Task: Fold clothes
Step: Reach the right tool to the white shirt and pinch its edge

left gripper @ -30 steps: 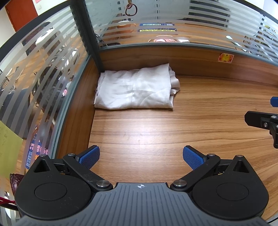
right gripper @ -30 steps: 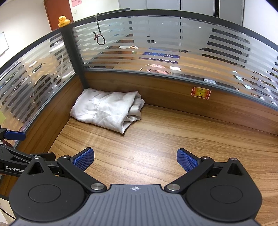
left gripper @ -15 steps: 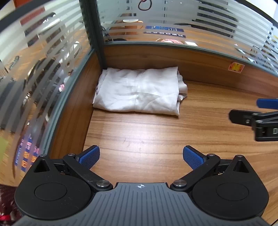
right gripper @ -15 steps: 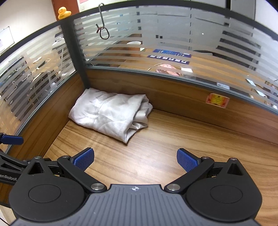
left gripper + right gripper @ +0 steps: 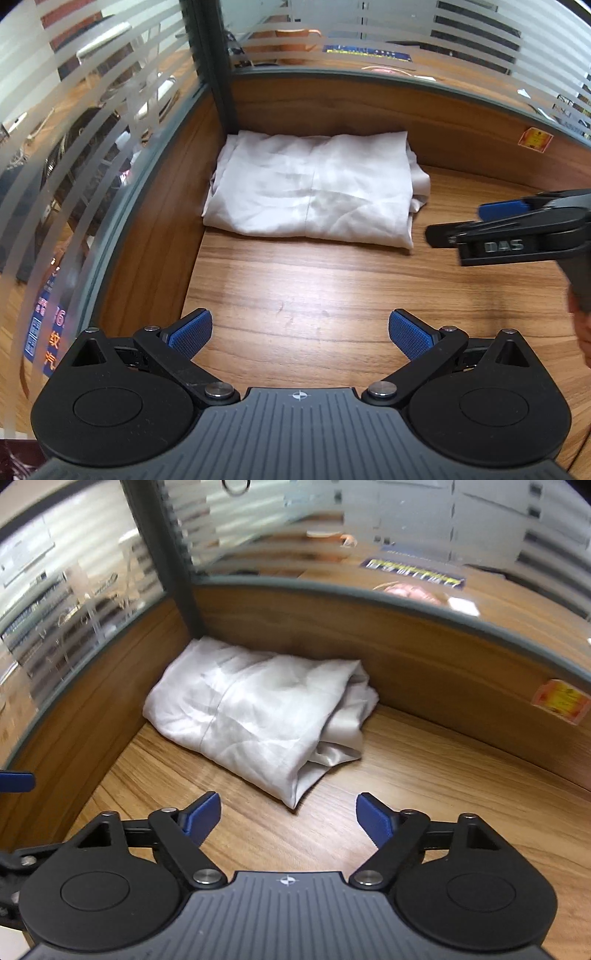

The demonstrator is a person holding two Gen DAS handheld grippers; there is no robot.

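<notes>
- The left gripper (image 5: pixel 300 334) stood wide open and empty above bare tabletop (image 5: pixel 332 291), well short of the cloth.
- The right gripper (image 5: pixel 288 818) was open too, nothing between its pads; its jaws had just been closing a little. It pointed at the cloth's near corner.
- The white cloth (image 5: pixel 255 716) lay folded in the far corner of the tabletop, against the wooden partition (image 5: pixel 424 657).
- Judged step: the approach to the cloth. The next move called for closing on that near corner, low enough to catch the fabric.

White garment (image 5: pixel 314 192) (blue pads (image 5: pixel 190 334))
</notes>
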